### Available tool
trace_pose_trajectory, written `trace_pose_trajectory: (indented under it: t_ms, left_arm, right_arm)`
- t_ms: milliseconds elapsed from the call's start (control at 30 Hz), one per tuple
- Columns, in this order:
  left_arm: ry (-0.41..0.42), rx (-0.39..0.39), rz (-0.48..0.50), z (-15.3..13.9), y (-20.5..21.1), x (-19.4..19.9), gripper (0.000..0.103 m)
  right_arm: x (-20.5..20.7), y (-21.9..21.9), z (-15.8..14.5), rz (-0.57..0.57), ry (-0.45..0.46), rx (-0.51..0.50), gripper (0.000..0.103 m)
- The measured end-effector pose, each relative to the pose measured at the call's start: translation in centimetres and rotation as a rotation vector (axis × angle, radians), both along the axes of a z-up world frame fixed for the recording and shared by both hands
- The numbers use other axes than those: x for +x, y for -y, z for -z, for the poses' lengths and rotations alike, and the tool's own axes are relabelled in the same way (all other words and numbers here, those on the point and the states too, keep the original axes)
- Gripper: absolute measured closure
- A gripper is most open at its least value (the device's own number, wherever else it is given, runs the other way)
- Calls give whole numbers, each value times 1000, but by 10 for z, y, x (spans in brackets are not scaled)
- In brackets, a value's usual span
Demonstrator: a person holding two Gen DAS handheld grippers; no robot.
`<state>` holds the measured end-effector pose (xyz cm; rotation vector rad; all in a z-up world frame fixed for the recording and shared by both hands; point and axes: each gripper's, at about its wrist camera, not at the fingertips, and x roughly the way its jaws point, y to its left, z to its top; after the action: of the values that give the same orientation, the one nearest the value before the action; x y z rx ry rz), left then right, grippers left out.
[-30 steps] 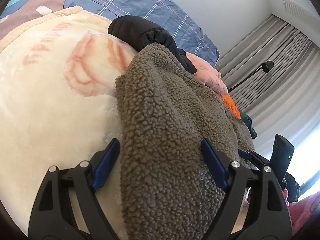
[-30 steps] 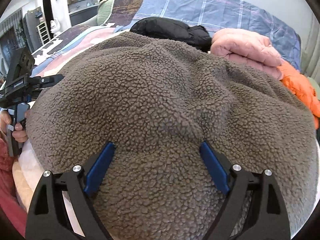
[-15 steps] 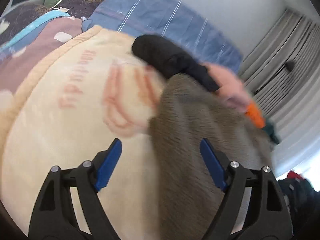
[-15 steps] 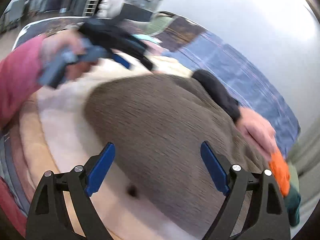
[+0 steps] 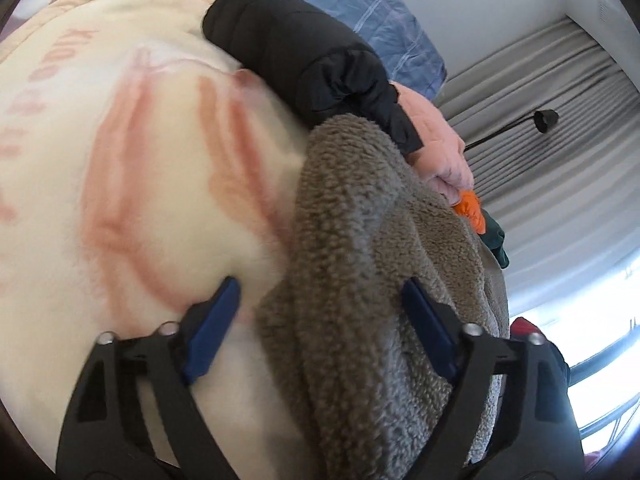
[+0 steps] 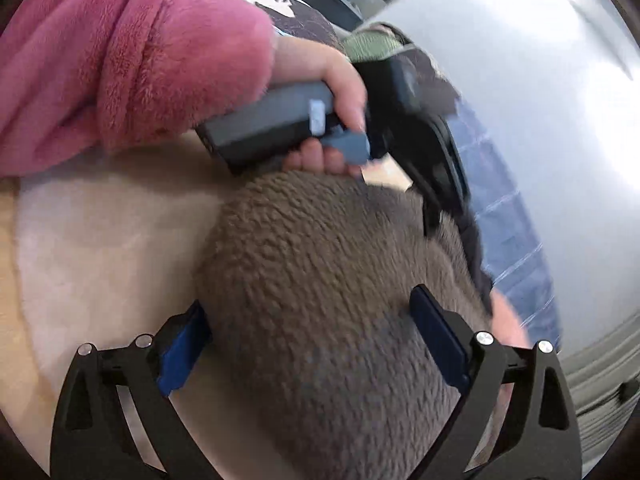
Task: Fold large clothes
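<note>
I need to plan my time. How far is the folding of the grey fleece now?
Done: the grey fleece already lies doubled into a narrower bundle on the cream blanket.
In hand: the left gripper and right gripper both straddle its edge, jaws apart; the left has just been closing, the right opening.
Left: tidying it and setting it by the black jacket and pink garment.

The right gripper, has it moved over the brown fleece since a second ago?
Yes. The right gripper has swung toward the left edge of the brown fleece, so the cream blanket now shows beside it. Its jaws have just been opening wider.
</note>
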<state>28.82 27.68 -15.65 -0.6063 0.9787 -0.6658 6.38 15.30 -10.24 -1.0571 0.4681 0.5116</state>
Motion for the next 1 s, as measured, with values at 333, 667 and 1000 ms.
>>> trace_pose_trajectory:
  t_ms: [333, 667, 1000]
  left_arm:
    - [-11, -62, 16, -2, 1, 4, 74]
    - [268, 5, 76, -145, 66, -16, 74]
    - [436, 175, 192, -245, 234, -27, 72]
  right_arm:
    - [12, 17, -37, 31, -103, 248, 55]
    - [19, 131, -154, 129, -136, 768, 59]
    - [-8, 285, -196, 260, -75, 1118, 63]
